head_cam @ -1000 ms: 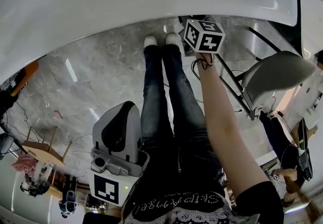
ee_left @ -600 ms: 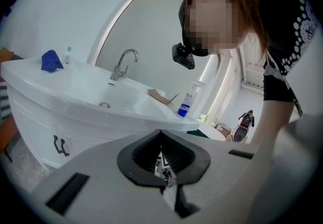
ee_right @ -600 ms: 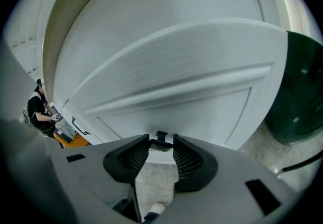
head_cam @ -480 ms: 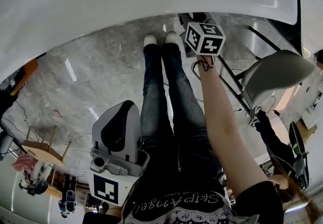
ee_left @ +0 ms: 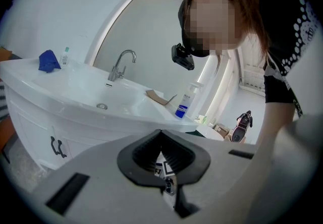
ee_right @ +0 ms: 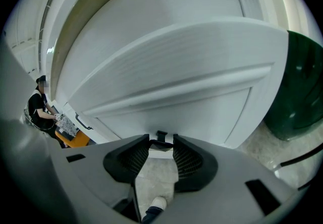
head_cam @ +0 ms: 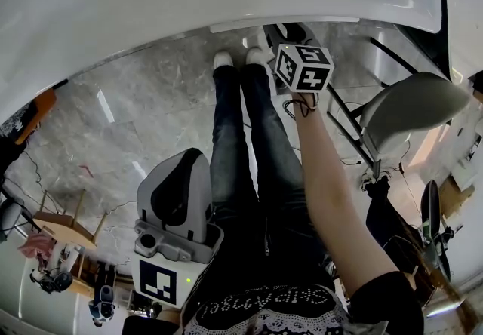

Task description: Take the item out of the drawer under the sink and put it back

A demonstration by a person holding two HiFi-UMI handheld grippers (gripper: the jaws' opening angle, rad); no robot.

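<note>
The sink basin (head_cam: 151, 1) overhangs my legs, with open floor (head_cam: 136, 115) to my left. The drawer front (ee_right: 176, 112) fills the space ahead of my right claw (ee_right: 160, 141), which is clamped on the black drawer handle (ee_right: 161, 134). A dark green bin (ee_right: 298, 87) crowds the right side. The item is hidden from every view. My left claw (ee_left: 162, 134) is pressed together and empty.

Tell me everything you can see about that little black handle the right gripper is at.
The handle is small and dark, black metal or plastic by its look: a short bar on a stubby post fixed to the white cabinet front. It sits level between the right gripper and its ribbed black pads, which close on it from both sides. Only its middle shows; the pads cover its ends.
</note>
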